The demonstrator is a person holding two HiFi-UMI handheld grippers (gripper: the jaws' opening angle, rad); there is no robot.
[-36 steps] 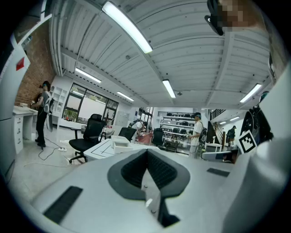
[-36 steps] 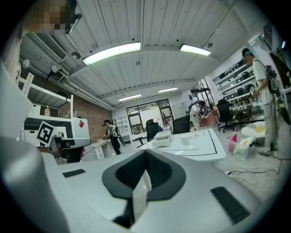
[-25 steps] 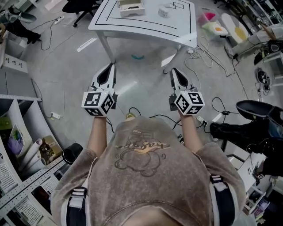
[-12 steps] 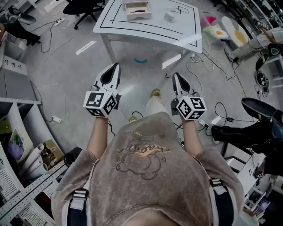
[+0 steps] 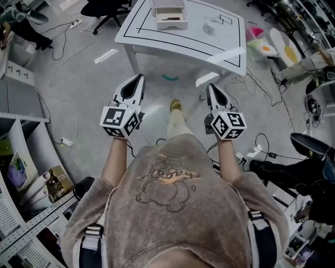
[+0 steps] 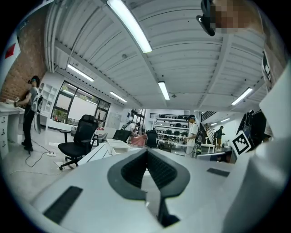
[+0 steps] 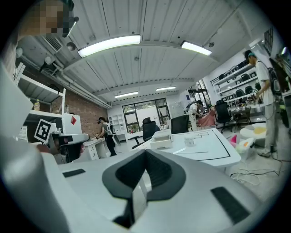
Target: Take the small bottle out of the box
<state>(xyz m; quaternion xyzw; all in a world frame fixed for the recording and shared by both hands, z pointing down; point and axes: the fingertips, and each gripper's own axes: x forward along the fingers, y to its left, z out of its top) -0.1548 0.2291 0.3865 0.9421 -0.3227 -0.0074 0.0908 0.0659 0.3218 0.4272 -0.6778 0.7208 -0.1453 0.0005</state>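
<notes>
- The left tool [image 5: 137, 78] has its jaws closed, pad against pad, with nothing between them. In the left gripper view [image 6: 147, 150] the two dark pads meet at the tip.
- The right tool [image 5: 212, 87] is closed in the same way and holds nothing. The right gripper view [image 7: 145, 151] shows its pads pressed together.
- In the head view the two tools are side by side over the grey floor [image 5: 78, 78], well apart from each other. The left one is at 9 o'clock of the right one, and both point toward 12 o'clock.
- The white table [image 5: 157, 39] stands at 12 o'clock of the tools, well apart from them.
- The white box [image 5: 168, 11] sits on the table near its 12 o'clock edge. A small dark thing [image 5: 168, 19] lies in its open compartment, but it is too small to tell whether it is the bottle.
- A small white object [image 5: 209, 27] rests on the table at 3 o'clock of the box, apart from it.
- The person's shoe [image 5: 175, 105] is on the floor between the two tools.
- A black office chair [image 5: 104, 8] stands at 10 o'clock of the table.
</notes>
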